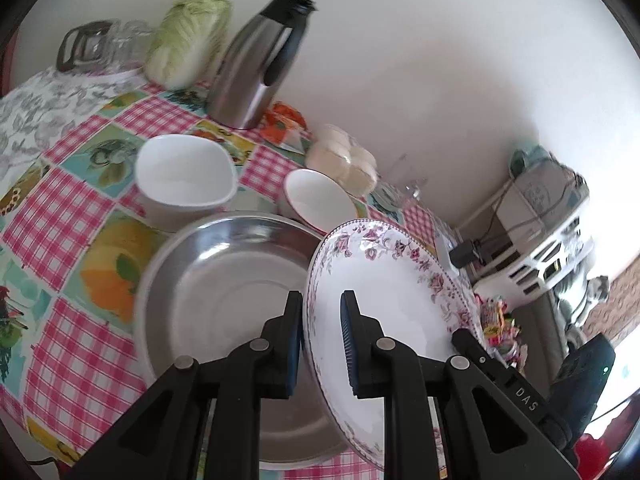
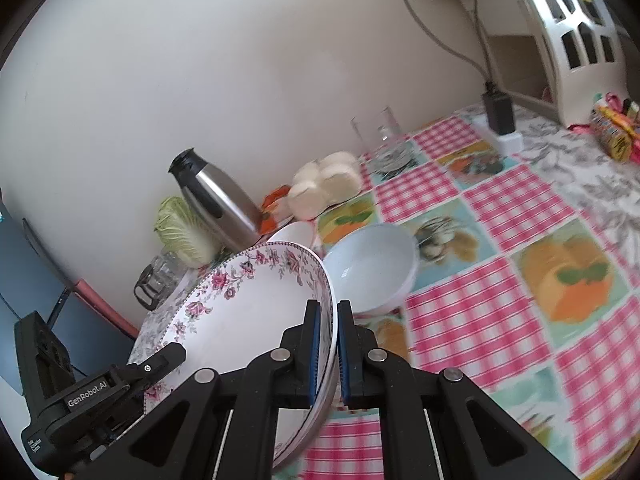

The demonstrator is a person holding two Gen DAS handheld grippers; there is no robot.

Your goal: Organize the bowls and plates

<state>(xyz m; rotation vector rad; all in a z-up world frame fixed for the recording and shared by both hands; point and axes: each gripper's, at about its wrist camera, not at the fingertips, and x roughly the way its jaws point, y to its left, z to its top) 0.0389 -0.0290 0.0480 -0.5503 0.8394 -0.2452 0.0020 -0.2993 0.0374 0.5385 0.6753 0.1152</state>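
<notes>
A floral-rimmed white plate (image 1: 400,288) is held tilted above the table between both grippers. My left gripper (image 1: 320,312) straddles its left rim with a visible gap between its pads. My right gripper (image 2: 327,320) is shut on the plate's (image 2: 248,312) right rim. In the left wrist view a large steel bowl (image 1: 224,280) lies under the plate's left edge, with a square white bowl (image 1: 184,176) and a small round white bowl (image 1: 320,196) behind it. In the right wrist view a round white bowl (image 2: 372,268) sits just beyond the plate.
A steel thermos (image 1: 260,60), a cabbage (image 1: 188,36), a glass jar (image 1: 100,44), wrapped buns (image 1: 344,160) and a drinking glass (image 2: 380,136) line the wall. A white rack (image 2: 576,32) and a charger (image 2: 498,114) stand at the table's far right.
</notes>
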